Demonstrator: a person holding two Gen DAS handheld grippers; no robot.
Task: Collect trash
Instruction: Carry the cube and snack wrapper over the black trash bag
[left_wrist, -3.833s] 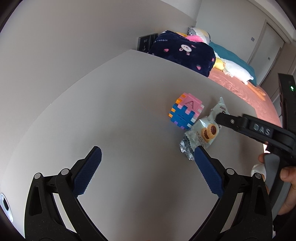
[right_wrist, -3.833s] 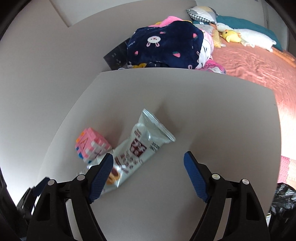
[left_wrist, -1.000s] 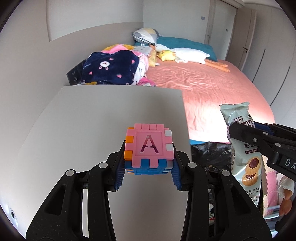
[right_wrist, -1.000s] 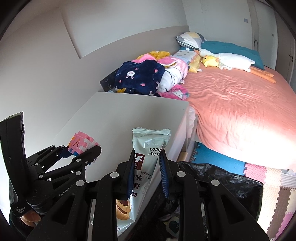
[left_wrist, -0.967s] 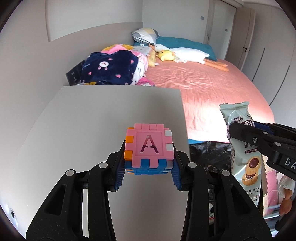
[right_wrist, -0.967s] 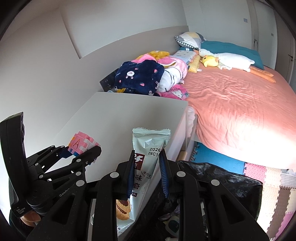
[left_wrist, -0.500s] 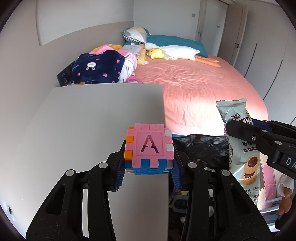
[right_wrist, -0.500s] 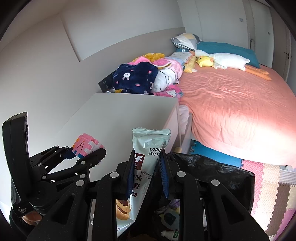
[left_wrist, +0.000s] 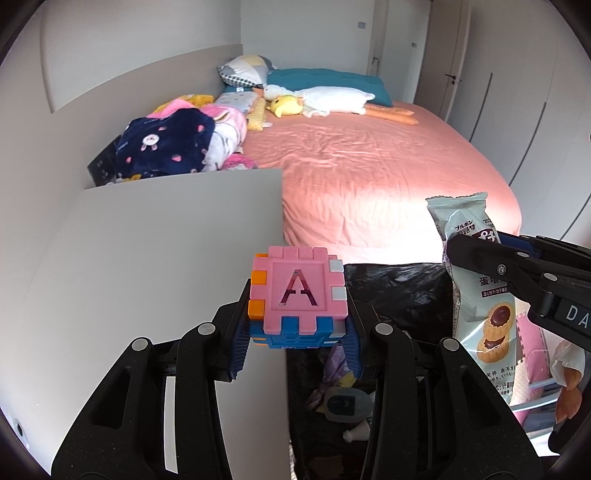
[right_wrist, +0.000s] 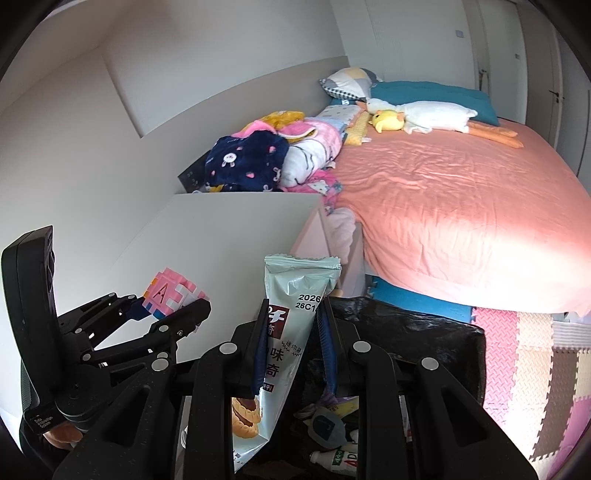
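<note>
While the left gripper (left_wrist: 297, 334) clamps the block (left_wrist: 298, 295) and the right gripper (right_wrist: 293, 345) clamps the wrapper (right_wrist: 291, 317), both hang above the bag (right_wrist: 424, 332), unreleased.

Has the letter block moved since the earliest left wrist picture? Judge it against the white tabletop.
Yes. The letter block no longer lies on the white tabletop; it is lifted in the left gripper at the table's edge, beside the black trash bag.

**Trash held over the bag**

A pale green foil snack wrapper (right_wrist: 295, 332) printed with tart pictures stands upright above the open black plastic trash bag (right_wrist: 436, 332). A pink-topped, blue-based interlocking plastic cube (left_wrist: 298, 300) marked "A" sits level at the bag's edge.
</note>
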